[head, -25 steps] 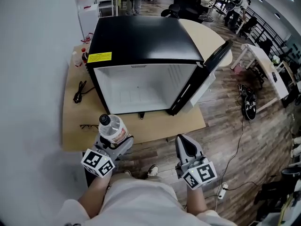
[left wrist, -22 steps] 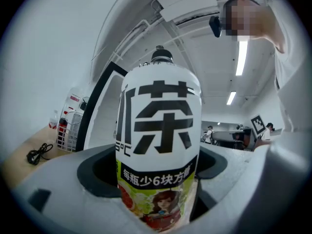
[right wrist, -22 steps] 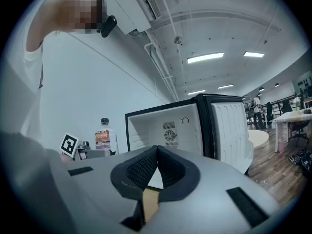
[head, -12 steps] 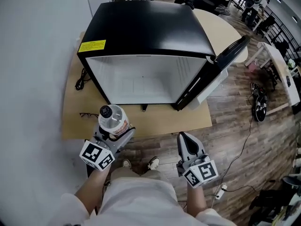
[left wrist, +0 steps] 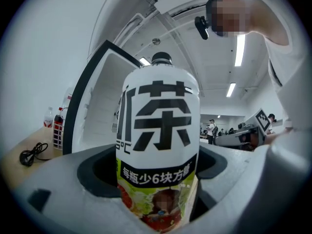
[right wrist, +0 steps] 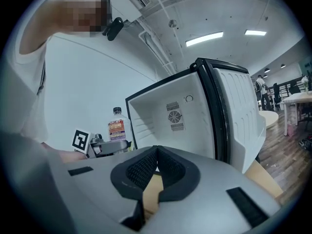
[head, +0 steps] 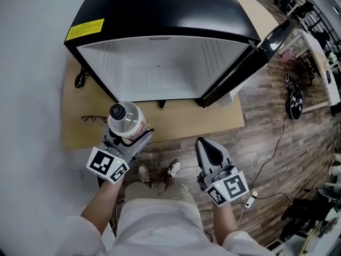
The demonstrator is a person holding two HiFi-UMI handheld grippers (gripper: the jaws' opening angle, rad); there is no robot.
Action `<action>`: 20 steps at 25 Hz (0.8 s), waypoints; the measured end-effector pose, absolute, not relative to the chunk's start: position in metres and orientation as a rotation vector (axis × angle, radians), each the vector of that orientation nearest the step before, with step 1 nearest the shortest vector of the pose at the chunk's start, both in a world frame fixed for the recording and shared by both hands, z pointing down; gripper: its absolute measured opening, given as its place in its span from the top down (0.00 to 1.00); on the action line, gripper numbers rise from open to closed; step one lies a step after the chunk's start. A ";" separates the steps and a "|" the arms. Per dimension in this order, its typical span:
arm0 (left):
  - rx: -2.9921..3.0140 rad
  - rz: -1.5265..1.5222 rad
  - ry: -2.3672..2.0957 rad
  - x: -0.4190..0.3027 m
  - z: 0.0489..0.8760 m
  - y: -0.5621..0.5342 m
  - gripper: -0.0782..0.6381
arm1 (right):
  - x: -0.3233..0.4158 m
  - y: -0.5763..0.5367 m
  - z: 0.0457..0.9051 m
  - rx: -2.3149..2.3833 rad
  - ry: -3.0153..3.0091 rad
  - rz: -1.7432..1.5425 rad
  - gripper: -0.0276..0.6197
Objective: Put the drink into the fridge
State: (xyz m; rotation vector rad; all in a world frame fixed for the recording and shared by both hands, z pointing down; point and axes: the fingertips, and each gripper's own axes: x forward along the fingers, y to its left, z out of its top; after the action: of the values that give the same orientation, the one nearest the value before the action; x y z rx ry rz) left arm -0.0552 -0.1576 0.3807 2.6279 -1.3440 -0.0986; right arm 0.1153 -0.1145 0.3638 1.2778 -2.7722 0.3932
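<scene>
White-labelled drink bottle [left wrist: 158, 145] stands upright between the jaws of my left claw [head: 129, 136], black cap uppermost. The jaws are spread wide and clamp the lower body of the bottle from both sides, and the label fills the left gripper view.

Position of the bottle: outside the fridge [head: 160, 15], in front of its open front and toward the left side of the opening. It sits over the near edge of the pale wooden board [head: 181, 122] that carries the fridge. The fridge door [head: 277, 36] is swung open at the right.

My right claw [head: 205, 144] has its jaws closed together with nothing between them. It sits to the right of the bottle, well apart from it, over the plank floor [head: 266, 159].
</scene>
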 end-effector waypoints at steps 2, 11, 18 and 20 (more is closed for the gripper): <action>2.635 -0.111 -1.325 -0.052 0.387 -0.162 0.28 | 0.115 -0.117 0.370 1.284 -2.752 0.397 0.95; 2.643 -0.156 -1.254 -0.041 0.428 -0.180 0.28 | 0.110 -0.118 0.400 1.314 -2.699 0.422 0.95; 2.696 -0.130 -1.206 -0.033 0.442 -0.192 0.28 | 0.109 -0.114 0.425 1.359 -2.690 0.463 0.95; 2.719 -0.119 -1.194 -0.029 0.443 -0.195 0.28 | 0.109 -0.114 0.430 1.363 -2.697 0.468 0.95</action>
State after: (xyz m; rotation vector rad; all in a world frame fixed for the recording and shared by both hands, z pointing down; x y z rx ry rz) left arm -0.0289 -0.1952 0.4428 2.7193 -1.1936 -0.1194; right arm 0.1086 -0.1138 0.4301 1.3626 -2.6969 0.4681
